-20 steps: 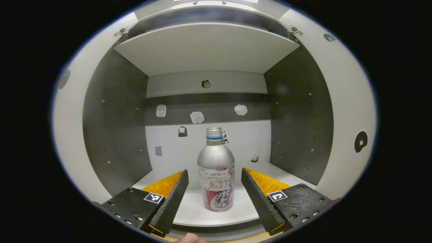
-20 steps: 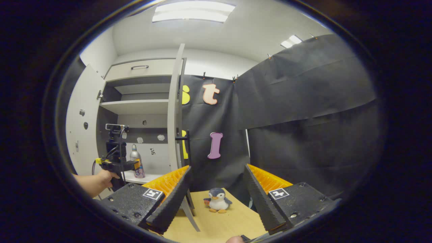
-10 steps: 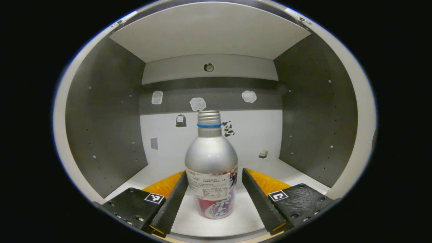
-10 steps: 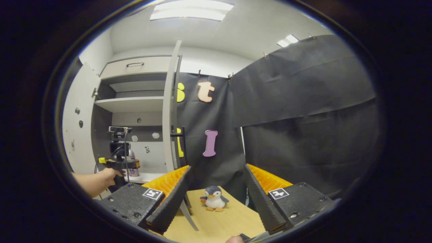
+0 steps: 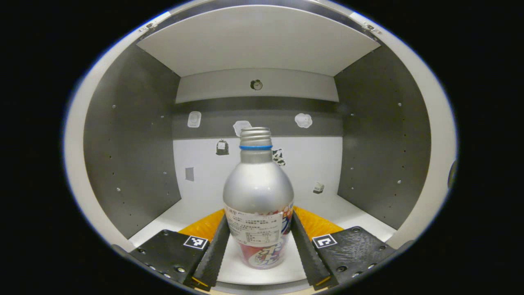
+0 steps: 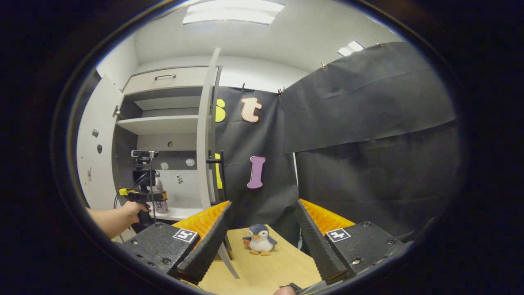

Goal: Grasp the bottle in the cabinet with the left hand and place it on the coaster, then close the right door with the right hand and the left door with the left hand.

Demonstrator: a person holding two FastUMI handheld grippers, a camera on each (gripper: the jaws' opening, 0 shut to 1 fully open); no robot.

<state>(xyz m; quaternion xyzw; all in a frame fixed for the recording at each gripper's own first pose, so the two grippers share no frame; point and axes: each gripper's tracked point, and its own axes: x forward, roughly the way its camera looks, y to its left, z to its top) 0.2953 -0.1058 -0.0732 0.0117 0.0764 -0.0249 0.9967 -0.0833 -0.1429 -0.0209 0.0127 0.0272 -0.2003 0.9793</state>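
Observation:
A silver bottle with a blue neck ring and a red-and-white label stands upright on the cabinet's white lower shelf. My left gripper is shut on it, one finger pressing each side of the label. In the right gripper view the same bottle and left gripper sit inside the cabinet, held by a hand. My right gripper hangs open over a wooden table, gripping nothing. Both the right door and the left door stand open.
A white shelf board spans the cabinet above the bottle, with dark side walls to left and right. Small stickers dot the back wall. A toy penguin sits on the table. Black cloth hangs behind.
The left gripper moved into the cabinet until the bottle stood between its fingers, then the fingers came together on it. The right gripper barely moved.

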